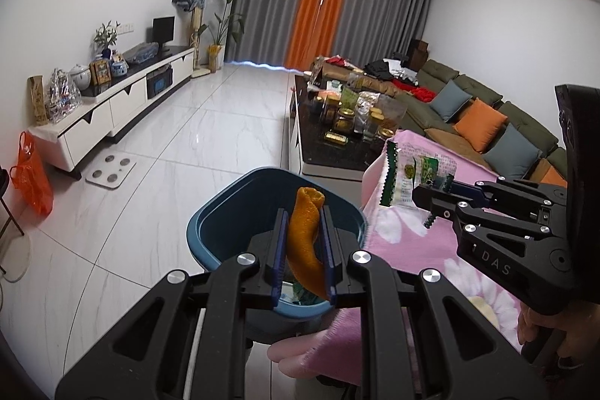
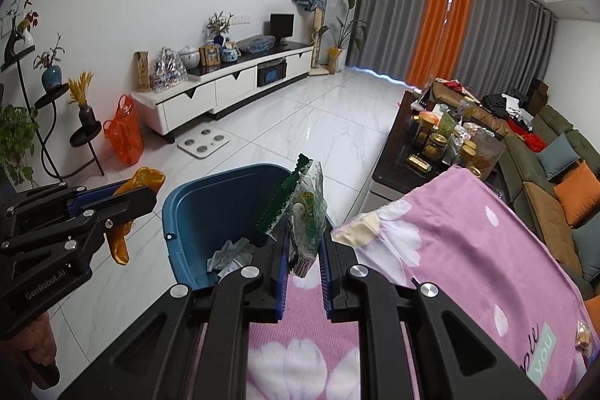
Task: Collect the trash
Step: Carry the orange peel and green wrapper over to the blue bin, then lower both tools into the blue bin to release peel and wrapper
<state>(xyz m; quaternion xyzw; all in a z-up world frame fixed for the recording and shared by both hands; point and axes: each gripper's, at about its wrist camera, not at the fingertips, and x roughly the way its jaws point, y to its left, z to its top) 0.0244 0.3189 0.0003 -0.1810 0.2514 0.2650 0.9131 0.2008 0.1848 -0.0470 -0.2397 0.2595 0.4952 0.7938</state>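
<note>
From the left wrist view, the left gripper (image 1: 303, 250) is nearly closed, its blue pads pinching a curled strip of orange peel (image 1: 305, 238). The peel runs lengthwise along the fingers, its free end poking out ahead of them. Directly beyond and beneath it sits the blue bin (image 1: 217, 223), its open mouth facing up, so the peel already hangs over the opening rather than beside it. Off to the right, the right gripper (image 1: 431, 199) reaches in sideways, clamped on a clear snack wrapper (image 1: 405, 182) with green serrated edges, which is over the pink flowered blanket (image 1: 412, 250), not yet over the bin.

From the right wrist view, the right gripper (image 2: 303, 261) is likewise almost shut, the snack wrapper (image 2: 305, 212) standing up between its pads with its long side pointing forward. The blue bin (image 2: 210, 197) lies ahead and a little to the left, crumpled paper (image 2: 228, 253) already at its bottom; the wrapper's tip seems to reach the near rim. The left gripper (image 2: 144, 192) comes in from the left holding the orange peel (image 2: 122, 242), which droops beside the bin's left wall from this angle.

To my eye the left hand is better placed to drop first; the right needs a little more forward travel.
</note>
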